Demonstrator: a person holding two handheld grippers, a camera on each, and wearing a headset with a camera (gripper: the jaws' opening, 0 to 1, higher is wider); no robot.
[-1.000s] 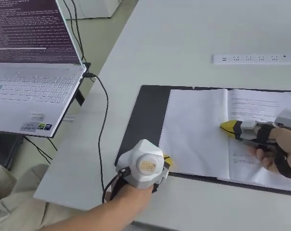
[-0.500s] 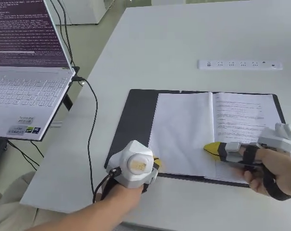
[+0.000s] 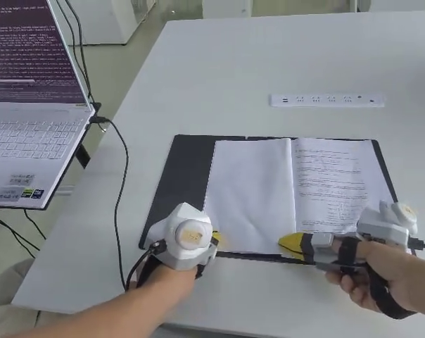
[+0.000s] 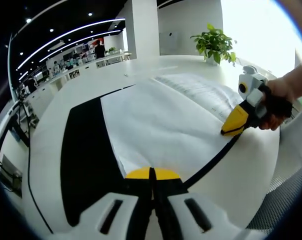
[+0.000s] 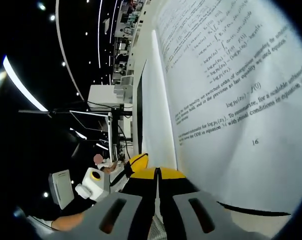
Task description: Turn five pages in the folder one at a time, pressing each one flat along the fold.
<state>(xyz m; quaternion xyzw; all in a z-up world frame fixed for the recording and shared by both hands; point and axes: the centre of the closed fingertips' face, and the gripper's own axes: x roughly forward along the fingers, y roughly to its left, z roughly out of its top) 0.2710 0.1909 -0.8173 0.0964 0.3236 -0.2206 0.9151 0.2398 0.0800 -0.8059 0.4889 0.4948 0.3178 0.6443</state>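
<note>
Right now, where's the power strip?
In the head view, the power strip lies on the table beyond the far edge of the folder, right of centre.

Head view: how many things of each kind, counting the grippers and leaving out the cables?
Grippers: 2 (left gripper, right gripper)
Folder: 1
Laptop: 1
Power strip: 1
Total: 5

folder [image 3: 181, 183]: 1 | claws [image 3: 216, 241] [image 3: 291, 243]: 2 | laptop [image 3: 22, 141]: 1 | power strip [image 3: 327, 101]: 1
</note>
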